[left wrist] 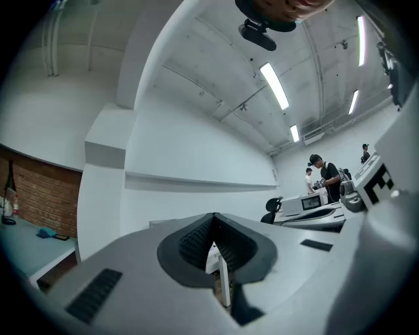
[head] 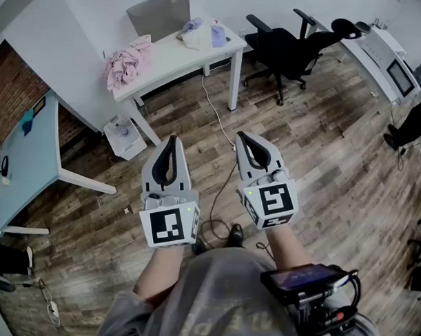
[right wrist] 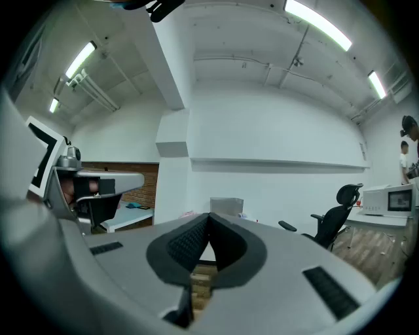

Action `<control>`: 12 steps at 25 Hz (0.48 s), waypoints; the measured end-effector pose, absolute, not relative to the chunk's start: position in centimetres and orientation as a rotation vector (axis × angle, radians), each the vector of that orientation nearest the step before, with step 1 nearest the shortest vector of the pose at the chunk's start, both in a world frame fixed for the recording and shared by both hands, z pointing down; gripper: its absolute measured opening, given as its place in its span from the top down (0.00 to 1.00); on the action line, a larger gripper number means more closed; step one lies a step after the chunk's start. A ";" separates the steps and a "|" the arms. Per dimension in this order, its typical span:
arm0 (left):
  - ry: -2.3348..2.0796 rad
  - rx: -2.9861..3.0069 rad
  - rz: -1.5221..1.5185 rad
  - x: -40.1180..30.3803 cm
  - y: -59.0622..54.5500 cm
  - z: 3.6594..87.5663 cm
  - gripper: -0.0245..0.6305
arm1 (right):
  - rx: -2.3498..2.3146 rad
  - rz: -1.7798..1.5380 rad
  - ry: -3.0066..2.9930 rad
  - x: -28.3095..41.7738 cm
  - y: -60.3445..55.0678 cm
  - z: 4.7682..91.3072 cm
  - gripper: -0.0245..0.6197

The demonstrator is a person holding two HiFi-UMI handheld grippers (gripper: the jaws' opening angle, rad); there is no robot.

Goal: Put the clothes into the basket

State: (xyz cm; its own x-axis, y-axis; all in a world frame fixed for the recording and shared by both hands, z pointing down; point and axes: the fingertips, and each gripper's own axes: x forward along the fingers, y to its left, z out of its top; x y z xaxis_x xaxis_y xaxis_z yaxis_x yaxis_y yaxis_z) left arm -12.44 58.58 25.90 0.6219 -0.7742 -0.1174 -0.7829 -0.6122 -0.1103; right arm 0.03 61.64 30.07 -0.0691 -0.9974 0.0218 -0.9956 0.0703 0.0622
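Note:
A heap of pink clothes (head: 127,63) lies on the left end of a white table (head: 172,62) across the room. A second pile, lavender and white (head: 203,33), sits near the table's far right end. A grey basket (head: 160,14) stands at the table's back edge, and it also shows far off in the right gripper view as a basket (right wrist: 226,205). My left gripper (head: 171,139) and right gripper (head: 242,135) hang side by side above the wooden floor, well short of the table. Both are shut with nothing between the jaws, as the left gripper (left wrist: 213,217) and right gripper (right wrist: 209,216) show in their own views.
Black office chairs (head: 289,47) stand right of the table. A pale blue table (head: 24,156) is at the left by a brick wall. A small white appliance (head: 124,136) and a cable (head: 211,102) lie on the floor ahead. A desk with a machine (head: 389,64) is at far right.

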 end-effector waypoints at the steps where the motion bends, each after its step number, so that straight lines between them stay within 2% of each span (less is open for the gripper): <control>1: 1.301 -2.689 0.089 -11.8 58.7 25.9 0.95 | 2.102 -0.048 -2.258 0.6 61.8 30.1 0.95; 12: 1.388 -2.627 0.102 -8.0 59.3 26.2 0.95 | 2.058 -0.052 -2.347 4.6 61.3 30.5 0.95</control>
State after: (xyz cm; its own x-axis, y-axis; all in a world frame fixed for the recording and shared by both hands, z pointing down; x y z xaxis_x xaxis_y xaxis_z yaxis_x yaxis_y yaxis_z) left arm -8.04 59.31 26.16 0.5651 -0.8133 -0.1384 -0.8248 -0.5533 -0.1166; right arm 4.59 61.31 30.51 -0.1310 -0.9914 -0.0075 -0.9907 0.1306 0.0380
